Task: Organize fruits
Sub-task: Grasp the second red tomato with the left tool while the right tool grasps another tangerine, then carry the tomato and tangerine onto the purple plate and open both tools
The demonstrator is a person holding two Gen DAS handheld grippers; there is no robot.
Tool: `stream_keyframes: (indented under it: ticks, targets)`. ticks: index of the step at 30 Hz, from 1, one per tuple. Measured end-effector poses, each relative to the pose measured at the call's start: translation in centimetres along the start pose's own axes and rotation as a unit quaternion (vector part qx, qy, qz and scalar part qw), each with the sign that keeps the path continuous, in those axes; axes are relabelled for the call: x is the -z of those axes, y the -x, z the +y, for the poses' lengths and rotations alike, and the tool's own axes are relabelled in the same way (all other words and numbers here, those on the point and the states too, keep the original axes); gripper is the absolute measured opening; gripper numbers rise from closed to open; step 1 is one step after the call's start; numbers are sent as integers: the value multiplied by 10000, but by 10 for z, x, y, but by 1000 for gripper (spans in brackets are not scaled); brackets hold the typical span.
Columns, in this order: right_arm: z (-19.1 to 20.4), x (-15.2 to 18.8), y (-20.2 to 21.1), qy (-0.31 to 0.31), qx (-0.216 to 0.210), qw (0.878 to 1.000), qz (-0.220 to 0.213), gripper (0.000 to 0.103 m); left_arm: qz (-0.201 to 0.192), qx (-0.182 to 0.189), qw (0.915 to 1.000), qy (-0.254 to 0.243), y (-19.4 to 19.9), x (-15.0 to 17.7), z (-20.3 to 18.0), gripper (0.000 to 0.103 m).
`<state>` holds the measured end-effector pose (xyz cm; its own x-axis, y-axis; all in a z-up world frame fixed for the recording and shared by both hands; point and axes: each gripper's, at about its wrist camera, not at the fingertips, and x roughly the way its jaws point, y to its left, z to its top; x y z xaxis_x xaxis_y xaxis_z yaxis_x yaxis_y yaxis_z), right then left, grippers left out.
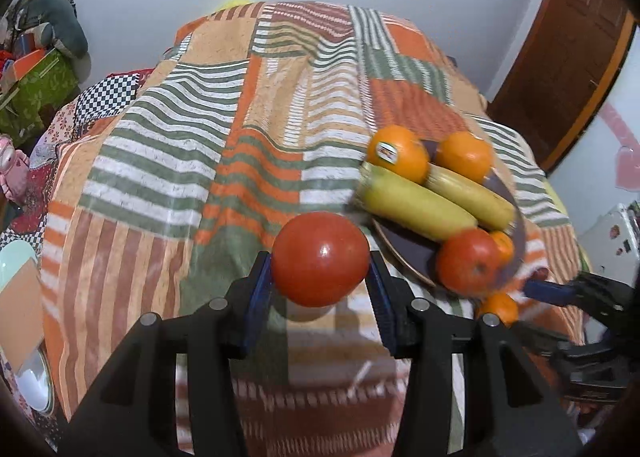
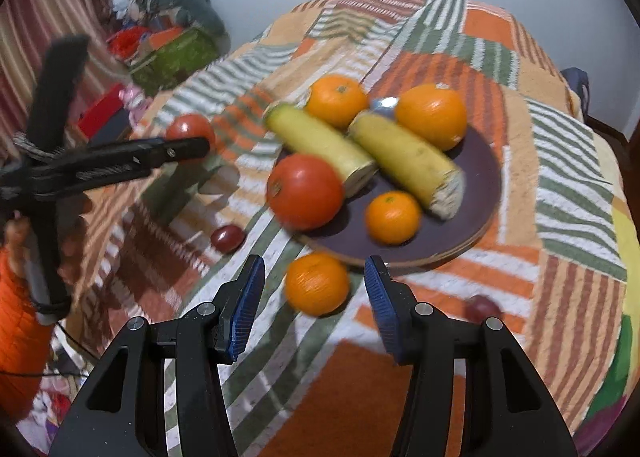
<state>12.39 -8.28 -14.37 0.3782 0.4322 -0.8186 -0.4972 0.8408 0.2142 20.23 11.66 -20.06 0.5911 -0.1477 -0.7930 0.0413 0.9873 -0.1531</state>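
Left hand-held gripper (image 1: 320,277): blue pads clamped on red tomato (image 1: 320,259), lifted clear of patchwork bedspread (image 1: 168,145), left of dark plate (image 2: 476,173). Right hand-held gripper (image 2: 315,293): jaws part-open, nothing gripped; loose orange (image 2: 317,283) lies on bedspread between fingers, gaps either side, just off plate's near rim. On plate: two corn cobs (image 2: 404,161), second tomato (image 2: 305,191), two large oranges (image 2: 432,115), small mandarin (image 2: 393,217). Two dark plums (image 2: 227,239) on bedspread near plate.

The right claw (image 2: 315,299) stands parted around an orange (image 2: 317,283) on the patchwork cloth (image 2: 560,193), just before the dark plate (image 2: 482,177) of fruit.
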Motion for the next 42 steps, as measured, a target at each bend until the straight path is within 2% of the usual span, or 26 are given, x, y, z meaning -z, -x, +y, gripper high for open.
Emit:
stream_keyframes:
  ticks: [2, 5, 14, 19, 29, 35, 42]
  targets:
    - [1, 2, -8, -19, 50, 9999, 86, 47, -22, 102, 9999, -23, 9, 8, -4, 47]
    - [-2, 5, -19, -107, 160, 9996, 193, 36, -46, 225, 9997, 25, 20, 18, -9, 47]
    - [3, 4, -3, 14, 191, 9998, -21, 35, 68, 372, 9993, 18, 25, 30, -25, 47]
    - [-2, -5, 21, 65, 247, 9989, -382, 35, -56, 441, 9990, -95, 31, 19, -40, 47]
    - [-44, -30, 57, -83, 553, 9931, -1029, 35, -309, 620, 9972, -265, 30, -15, -79, 47]
    - [-66, -37, 57, -154, 657, 9910, -1155, 35, -280, 629, 9972, -306, 13, -34, -95, 47]
    - [-84, -45, 41, -263, 638, 9916, -1097, 35, -170, 637, 9973, -312, -13, -50, -100, 47]
